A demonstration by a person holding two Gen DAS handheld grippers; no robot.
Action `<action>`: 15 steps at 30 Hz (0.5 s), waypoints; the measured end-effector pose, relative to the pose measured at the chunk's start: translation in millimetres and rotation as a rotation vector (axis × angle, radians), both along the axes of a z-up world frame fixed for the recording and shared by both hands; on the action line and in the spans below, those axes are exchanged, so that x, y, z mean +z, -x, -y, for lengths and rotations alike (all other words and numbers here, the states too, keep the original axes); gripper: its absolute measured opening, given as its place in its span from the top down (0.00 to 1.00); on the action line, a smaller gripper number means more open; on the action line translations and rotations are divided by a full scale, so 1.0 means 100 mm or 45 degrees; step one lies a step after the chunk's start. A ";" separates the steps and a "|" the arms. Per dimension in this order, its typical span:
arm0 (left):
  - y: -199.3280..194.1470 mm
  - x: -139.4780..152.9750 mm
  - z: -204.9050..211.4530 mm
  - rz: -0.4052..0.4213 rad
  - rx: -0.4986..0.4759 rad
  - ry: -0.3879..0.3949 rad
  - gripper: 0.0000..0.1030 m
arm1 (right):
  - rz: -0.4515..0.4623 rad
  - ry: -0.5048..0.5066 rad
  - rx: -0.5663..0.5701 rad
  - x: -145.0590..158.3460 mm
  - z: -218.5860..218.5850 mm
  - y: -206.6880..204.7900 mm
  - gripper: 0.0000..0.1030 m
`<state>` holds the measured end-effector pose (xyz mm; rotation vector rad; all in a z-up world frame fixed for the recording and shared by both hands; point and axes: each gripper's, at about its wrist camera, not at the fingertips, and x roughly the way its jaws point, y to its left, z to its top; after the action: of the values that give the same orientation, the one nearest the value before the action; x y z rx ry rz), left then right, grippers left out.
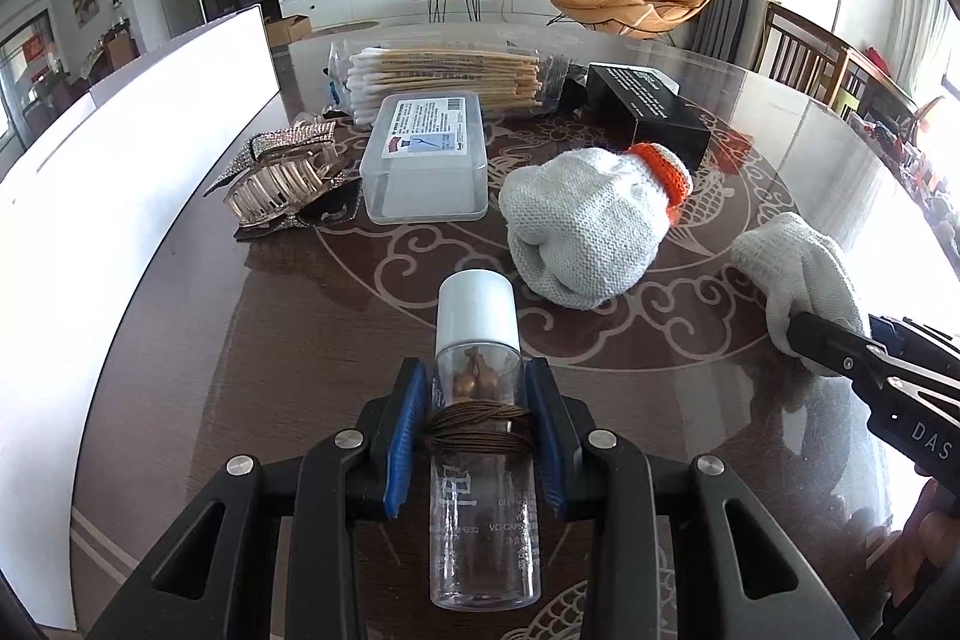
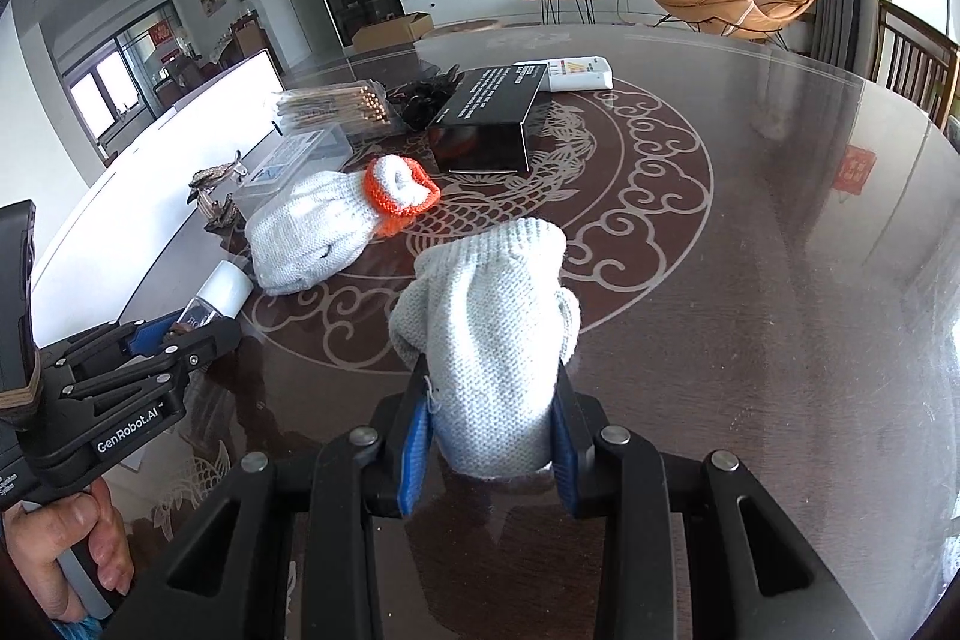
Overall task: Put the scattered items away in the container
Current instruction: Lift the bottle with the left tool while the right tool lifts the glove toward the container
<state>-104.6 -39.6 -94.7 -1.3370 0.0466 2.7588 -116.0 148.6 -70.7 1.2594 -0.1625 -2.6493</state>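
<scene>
Glossy table (image 2: 750, 280): left fingers (image 1: 414, 418) clamp "VC CAPSULE" bottle (image 1: 480, 436); right fingers (image 2: 420, 436) clamp glove (image 2: 492, 340).

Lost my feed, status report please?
Left gripper shut on clear bottle. Right gripper shut on grey glove. Second glove on table, path clear.
</scene>
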 end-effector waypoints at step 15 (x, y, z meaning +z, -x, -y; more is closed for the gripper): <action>0.02 0.01 0.08 -0.001 0.002 -0.059 0.67 | 0.002 0.010 0.000 0.00 0.00 0.00 0.67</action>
<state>-106.8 -47.5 -94.1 -1.3256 -0.0181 2.7439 -116.1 148.7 -70.7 1.2586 -0.1730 -2.6453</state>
